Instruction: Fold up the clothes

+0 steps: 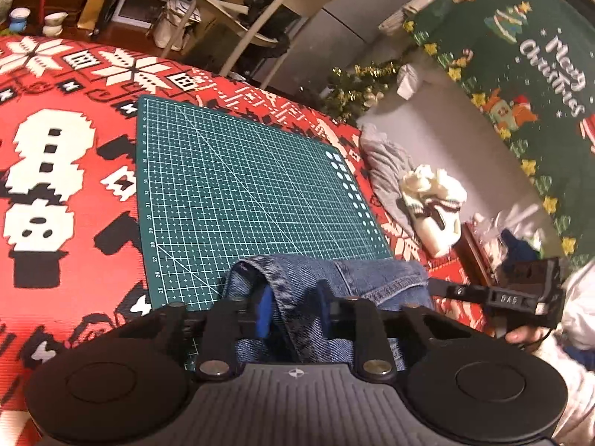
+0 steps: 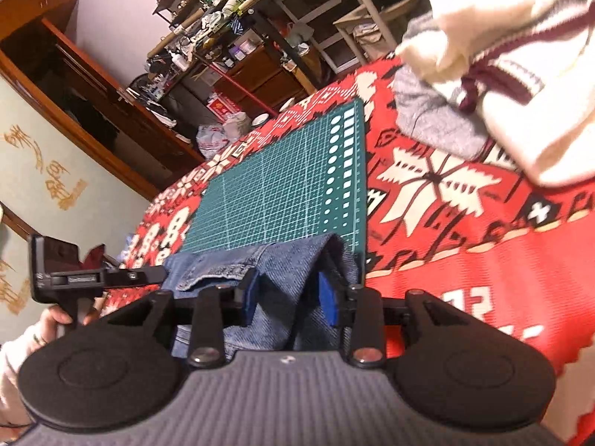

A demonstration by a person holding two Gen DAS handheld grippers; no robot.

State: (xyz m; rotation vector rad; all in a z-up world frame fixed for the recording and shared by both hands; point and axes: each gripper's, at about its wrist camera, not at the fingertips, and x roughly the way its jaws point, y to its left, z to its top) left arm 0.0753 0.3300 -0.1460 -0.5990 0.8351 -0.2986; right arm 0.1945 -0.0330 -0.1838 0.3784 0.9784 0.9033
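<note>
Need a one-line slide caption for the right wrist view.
Right tool pinching a fold of blue denim at the green cutting mat's near edge.

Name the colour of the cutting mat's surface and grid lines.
Dark green cutting mat with white grid lines, clearest in the left wrist view.

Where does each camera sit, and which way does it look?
Left wrist: on the left gripper, looking along it at the denim garment and green cutting mat; the person's hand shows.
Right wrist: on the right gripper, looking over the same denim; the other hand shows.
Shared: denim, mat, red tablecloth, cream sweater.
</note>
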